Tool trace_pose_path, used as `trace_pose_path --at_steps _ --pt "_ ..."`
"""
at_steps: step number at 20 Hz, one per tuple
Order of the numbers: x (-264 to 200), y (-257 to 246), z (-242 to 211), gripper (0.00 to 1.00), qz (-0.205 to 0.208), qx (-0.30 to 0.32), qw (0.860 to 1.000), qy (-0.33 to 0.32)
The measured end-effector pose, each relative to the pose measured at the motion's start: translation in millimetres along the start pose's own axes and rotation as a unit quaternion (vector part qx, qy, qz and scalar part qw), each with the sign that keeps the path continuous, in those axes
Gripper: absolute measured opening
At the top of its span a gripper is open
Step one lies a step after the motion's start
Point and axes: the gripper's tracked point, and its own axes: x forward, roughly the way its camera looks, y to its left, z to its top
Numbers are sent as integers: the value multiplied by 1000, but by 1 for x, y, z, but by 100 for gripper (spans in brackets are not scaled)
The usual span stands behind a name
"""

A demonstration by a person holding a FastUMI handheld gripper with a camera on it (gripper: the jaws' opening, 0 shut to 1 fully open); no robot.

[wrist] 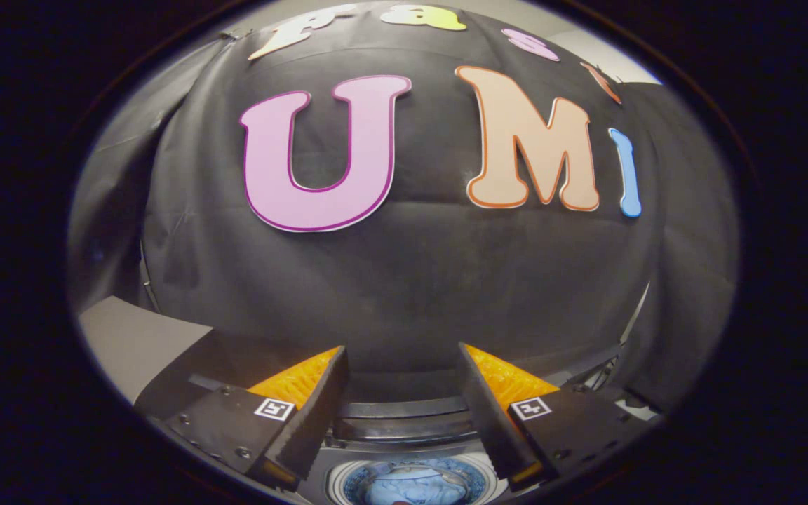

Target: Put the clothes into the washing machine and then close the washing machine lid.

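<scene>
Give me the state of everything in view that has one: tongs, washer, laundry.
Black-and-orange tongs: open, holding nothing, raised above the washer.
White top-loading washing machine: drum open below the tongs; lid not closed over it.
Light blue clothes: lying inside the drum, apart from the tongs.

The washing machine [404, 449] sits low between the spread fingers of the tongs [404, 414], its near part cut off. Pale blue clothes [414, 485] show only partly in the drum. The lid's position cannot be told.
</scene>
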Motion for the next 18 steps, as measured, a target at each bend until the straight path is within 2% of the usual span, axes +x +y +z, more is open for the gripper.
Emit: trace_pose_path --at_steps 18 --pt "-13 -2 -7 96 -22 0 1000 5"
